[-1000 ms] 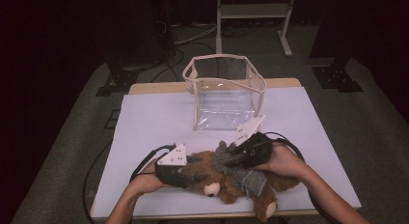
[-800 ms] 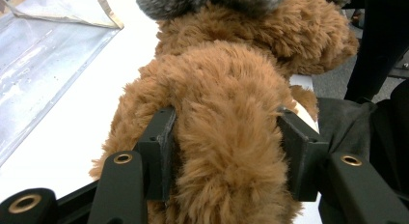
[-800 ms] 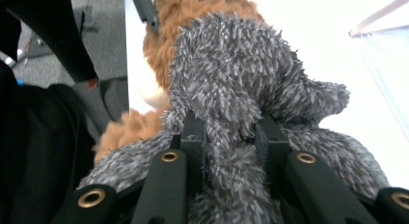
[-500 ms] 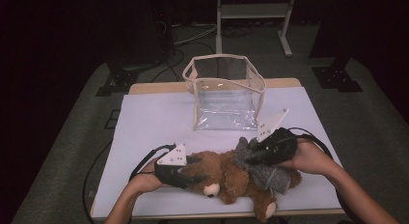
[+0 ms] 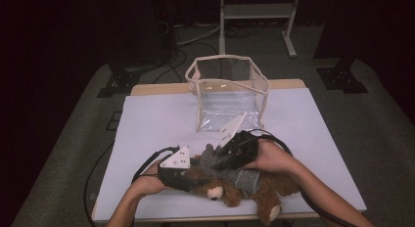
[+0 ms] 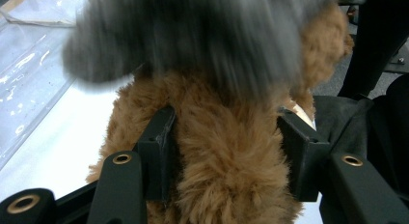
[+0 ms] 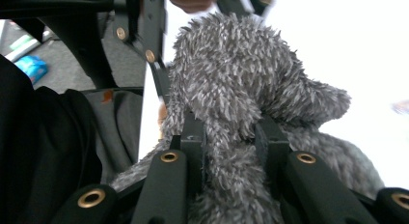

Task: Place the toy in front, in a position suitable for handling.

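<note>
A brown teddy bear (image 5: 274, 189) lies on its back near the front edge of the white table (image 5: 156, 124). It wears or lies under a grey fuzzy garment (image 5: 241, 178). My left gripper (image 5: 192, 174) is shut on the bear's brown fur (image 6: 217, 113), which is squeezed between both pads (image 6: 156, 154). My right gripper (image 5: 214, 160) is shut on a fold of the grey fuzzy garment (image 7: 231, 64) just above the bear's head. In the left gripper view the grey garment (image 6: 193, 35) is a blur over the brown fur.
An open clear plastic bag (image 5: 227, 95) with beige trim stands upright at the back middle of the table. Black cables (image 5: 147, 163) trail from both grippers over the front part. Dark stands and a metal frame sit on the floor behind.
My right gripper swung out to the right, then came back left over the bear's head with the grey garment in it. The left gripper has stayed in place on the bear.
</note>
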Available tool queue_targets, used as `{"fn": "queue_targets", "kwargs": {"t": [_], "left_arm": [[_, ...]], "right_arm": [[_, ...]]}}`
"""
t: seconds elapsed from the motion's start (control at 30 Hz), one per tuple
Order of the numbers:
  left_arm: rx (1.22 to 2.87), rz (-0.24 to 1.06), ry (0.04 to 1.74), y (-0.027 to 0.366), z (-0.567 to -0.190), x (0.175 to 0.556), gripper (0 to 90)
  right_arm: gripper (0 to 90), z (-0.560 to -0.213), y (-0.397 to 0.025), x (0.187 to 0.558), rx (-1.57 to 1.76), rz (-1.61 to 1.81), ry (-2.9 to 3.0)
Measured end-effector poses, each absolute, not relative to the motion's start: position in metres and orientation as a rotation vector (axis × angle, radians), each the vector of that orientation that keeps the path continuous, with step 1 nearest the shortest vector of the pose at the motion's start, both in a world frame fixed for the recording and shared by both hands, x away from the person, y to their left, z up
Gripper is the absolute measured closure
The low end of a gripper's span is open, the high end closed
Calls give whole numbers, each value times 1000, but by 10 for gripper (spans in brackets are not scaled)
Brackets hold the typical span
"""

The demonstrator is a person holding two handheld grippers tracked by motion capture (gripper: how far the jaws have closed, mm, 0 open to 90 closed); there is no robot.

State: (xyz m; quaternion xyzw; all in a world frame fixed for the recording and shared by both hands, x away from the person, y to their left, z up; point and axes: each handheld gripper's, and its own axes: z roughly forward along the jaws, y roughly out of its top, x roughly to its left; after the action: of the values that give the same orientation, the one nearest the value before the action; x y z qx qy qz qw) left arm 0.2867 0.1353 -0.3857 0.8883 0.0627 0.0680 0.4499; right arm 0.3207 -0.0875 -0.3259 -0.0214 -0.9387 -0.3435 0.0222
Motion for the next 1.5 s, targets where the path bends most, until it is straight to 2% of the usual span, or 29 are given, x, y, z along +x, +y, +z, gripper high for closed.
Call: {"fn": "queue_targets", "kwargs": {"t": [0.1, 0.33, 0.53, 0.63, 0.8, 0.93, 1.07, 1.23, 1.3, 1.33, 1.43, 1.5], "left_arm": [[2189, 168, 171, 138, -388, 286, 453], [2192, 165, 167, 138, -388, 286, 454], [2192, 158, 168, 140, -389, 286, 455], [2190, 147, 182, 138, -387, 287, 443], [2228, 159, 179, 128, -371, 291, 277], [2269, 146, 161, 116, -368, 294, 209], [2296, 109, 156, 113, -375, 294, 337], [2269, 85, 156, 121, -379, 290, 353], [2269, 87, 160, 120, -378, 290, 296], [2271, 91, 162, 119, -378, 291, 296], [2295, 99, 188, 111, -372, 296, 160], [2322, 95, 188, 106, -373, 297, 110]], "right_arm": [[700, -336, -68, 319, -55, -1098, -2873], [700, -335, -87, 320, -88, -1070, -2917], [700, -332, -158, 325, -312, -1171, -2910], [701, -343, -182, 324, -390, -1173, -2901], [702, -353, -185, 308, -395, -1216, -2904], [702, -354, -181, 300, -350, -1220, -2909], [700, -347, -192, 300, -356, -1247, -2906], [700, -346, -205, 315, -459, -1283, -2876], [701, -353, -197, 312, -437, -1254, -2874], [701, -353, -197, 312, -437, -1254, -2874], [702, -357, -190, 303, -404, -1221, -2897], [702, -356, -190, 298, -390, -1214, -2909]]}}
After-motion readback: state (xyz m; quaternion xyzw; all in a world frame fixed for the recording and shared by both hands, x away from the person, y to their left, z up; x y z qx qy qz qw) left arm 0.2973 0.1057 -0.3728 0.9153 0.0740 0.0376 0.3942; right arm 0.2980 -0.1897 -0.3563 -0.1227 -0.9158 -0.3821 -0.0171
